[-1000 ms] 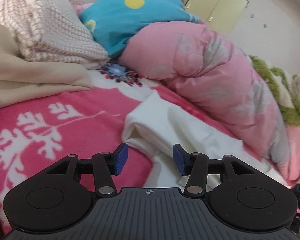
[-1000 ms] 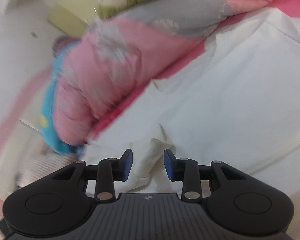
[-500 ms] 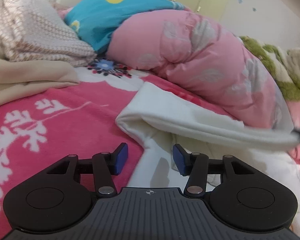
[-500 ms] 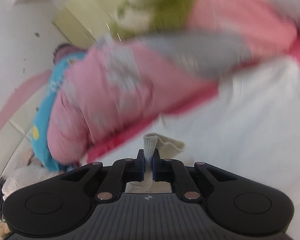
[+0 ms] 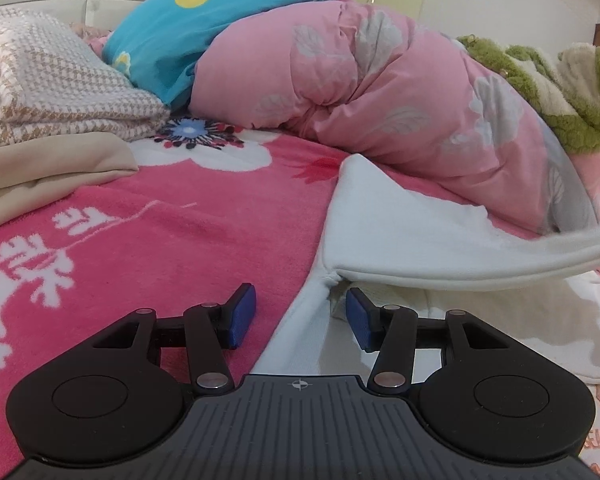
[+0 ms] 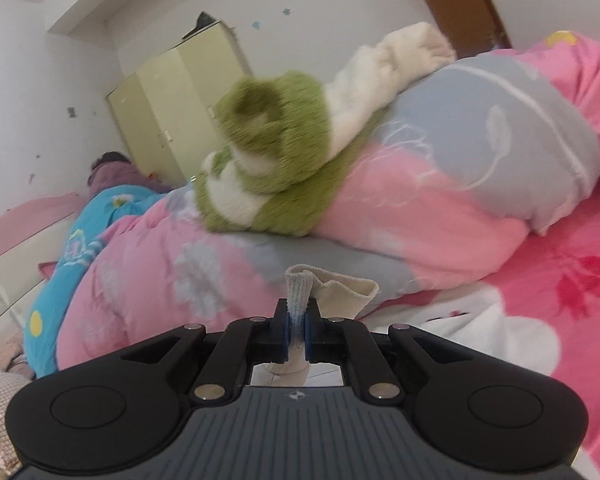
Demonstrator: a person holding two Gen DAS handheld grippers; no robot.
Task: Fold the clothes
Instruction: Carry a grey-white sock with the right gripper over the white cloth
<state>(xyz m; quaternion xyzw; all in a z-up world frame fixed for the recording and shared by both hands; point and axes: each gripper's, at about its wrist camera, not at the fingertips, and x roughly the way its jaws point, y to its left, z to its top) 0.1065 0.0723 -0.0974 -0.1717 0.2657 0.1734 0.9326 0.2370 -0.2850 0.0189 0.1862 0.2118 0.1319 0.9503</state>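
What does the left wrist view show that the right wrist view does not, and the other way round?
Only the left wrist view shows the open left claw low over the white garment, with its fold lifted off to the right, the beige cloth and most of the checked blanket.

Only the right wrist view shows the right claw shut on a cuff of white fabric, and the brown door frame.

Both show the pink duvet, the green plush, the blue cloth, the wardrobe and the pink bedspread.
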